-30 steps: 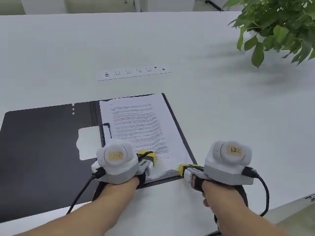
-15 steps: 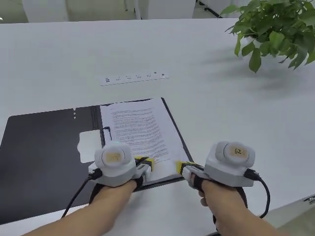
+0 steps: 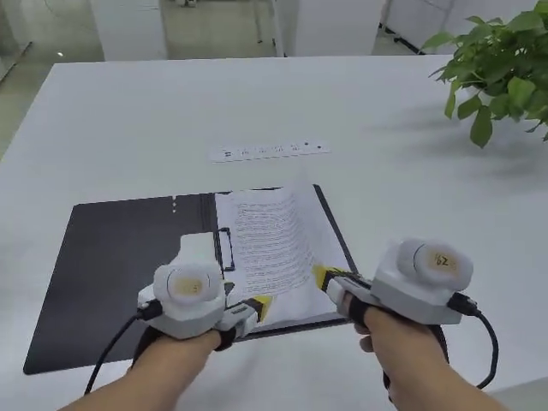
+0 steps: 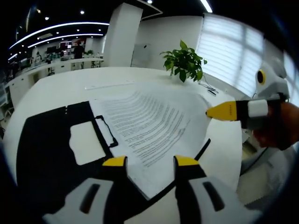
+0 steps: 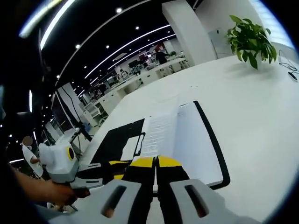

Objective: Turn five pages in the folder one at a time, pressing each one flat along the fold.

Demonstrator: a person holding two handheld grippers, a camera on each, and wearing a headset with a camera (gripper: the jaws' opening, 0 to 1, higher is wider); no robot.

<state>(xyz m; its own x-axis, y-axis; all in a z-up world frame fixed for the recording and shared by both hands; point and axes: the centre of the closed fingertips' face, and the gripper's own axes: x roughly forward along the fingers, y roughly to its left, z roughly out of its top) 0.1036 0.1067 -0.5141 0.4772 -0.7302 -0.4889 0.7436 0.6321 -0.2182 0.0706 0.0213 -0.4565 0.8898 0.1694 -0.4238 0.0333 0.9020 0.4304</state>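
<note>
Where right tongs (image 5: 155, 161) clench lifted page (image 3: 270, 244) corner, contact hidden; left tongs (image 4: 150, 162) released over folder (image 3: 111, 257).

The printed lines on the top page (image 3: 270, 244) are too small to read, and its far edge is smeared with blur. The near edge of the folder (image 3: 111, 257) is partly hidden behind the left gripper (image 3: 257, 308) and the right gripper (image 3: 322, 276). In the right gripper view the 2 jaws press together, so the page corner between them cannot be seen. Beyond the folder's far edge, the sockets of the power strip (image 3: 267, 151) are too small to tell apart. Far right of the folder, the plant (image 3: 501, 68) is cut off by the picture's edge, its pot out of sight
</note>
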